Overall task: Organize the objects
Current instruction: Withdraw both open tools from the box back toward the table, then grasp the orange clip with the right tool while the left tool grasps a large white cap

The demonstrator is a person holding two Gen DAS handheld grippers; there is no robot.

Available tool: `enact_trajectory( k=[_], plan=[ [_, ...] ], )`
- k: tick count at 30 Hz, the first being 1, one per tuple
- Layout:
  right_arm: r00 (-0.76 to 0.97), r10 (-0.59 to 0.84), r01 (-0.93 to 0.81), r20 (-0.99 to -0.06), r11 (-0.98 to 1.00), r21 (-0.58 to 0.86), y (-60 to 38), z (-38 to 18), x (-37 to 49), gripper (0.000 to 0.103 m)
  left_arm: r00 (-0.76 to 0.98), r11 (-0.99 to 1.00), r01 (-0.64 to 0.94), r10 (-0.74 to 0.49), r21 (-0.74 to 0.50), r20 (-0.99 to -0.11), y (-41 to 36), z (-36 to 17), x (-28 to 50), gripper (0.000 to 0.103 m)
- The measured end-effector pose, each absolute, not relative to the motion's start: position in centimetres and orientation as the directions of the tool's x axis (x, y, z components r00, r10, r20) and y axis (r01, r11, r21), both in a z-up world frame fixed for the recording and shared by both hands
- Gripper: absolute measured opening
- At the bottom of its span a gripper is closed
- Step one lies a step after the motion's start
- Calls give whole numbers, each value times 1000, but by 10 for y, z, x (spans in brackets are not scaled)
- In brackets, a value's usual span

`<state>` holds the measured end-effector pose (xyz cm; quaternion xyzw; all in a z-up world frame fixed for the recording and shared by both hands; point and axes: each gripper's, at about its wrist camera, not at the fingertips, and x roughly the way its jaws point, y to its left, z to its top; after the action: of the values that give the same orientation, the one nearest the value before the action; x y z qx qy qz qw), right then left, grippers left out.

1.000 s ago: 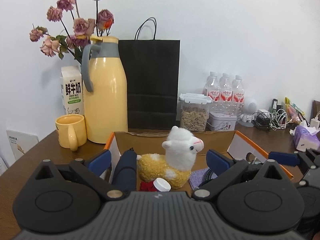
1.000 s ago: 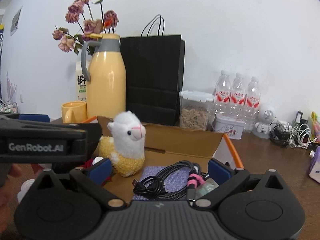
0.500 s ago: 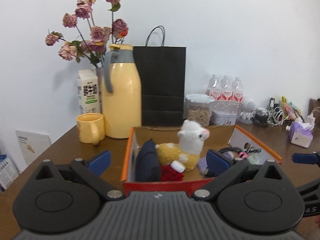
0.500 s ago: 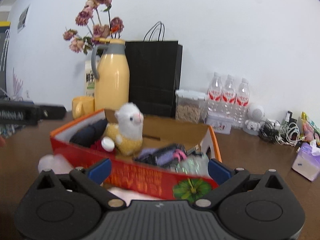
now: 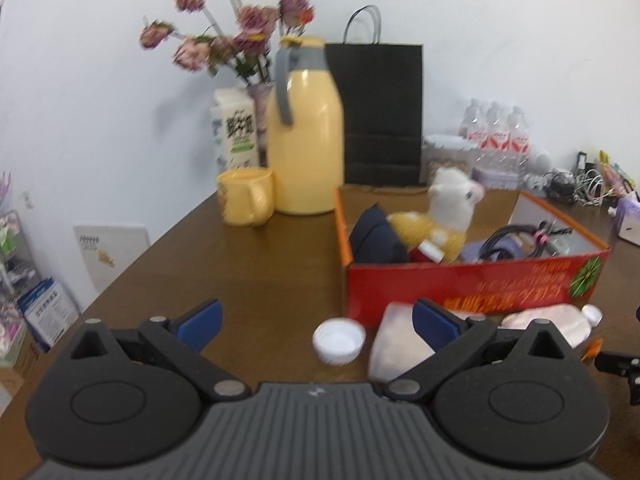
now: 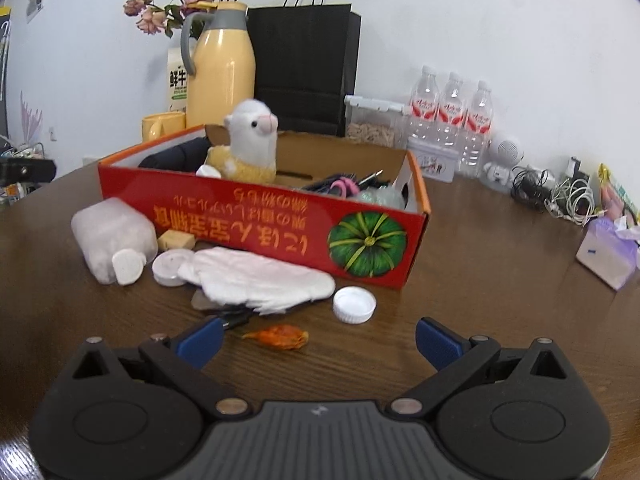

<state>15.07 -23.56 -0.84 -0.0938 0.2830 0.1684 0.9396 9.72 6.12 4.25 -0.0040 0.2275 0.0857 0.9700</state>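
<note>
1. We hold both grippers, left (image 5: 316,322) and right (image 6: 318,338), spread wide and empty, short of the red box (image 6: 280,224).
2. A white cap (image 6: 355,304) lies just ahead of the right gripper.
3. Only the right view shows the orange scrap (image 6: 280,336) and white cloth (image 6: 256,276).

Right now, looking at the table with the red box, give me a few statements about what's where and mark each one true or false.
1. The alpaca plush sits inside the red box. True.
2. The white glove lies inside the box. False: it lies on the table in front of it.
3. The right tongs grip the orange wrapper. False: they are open and empty.
4. A loose white cap rests on the table. True.
5. The left tongs are open. True.
</note>
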Motion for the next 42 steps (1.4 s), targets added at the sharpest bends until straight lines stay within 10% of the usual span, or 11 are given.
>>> enact_trajectory(
  k=[19,42],
  plan=[
    [727,330,-403,-602,915,14,-225,-19,162,39,844,973,-229,199,0,-499,90,22,85,103],
    [784,284,-323,-552,946,28,-236,-14,158,39,798,987,-147,155,61,-582,83,1,153,103]
  ],
)
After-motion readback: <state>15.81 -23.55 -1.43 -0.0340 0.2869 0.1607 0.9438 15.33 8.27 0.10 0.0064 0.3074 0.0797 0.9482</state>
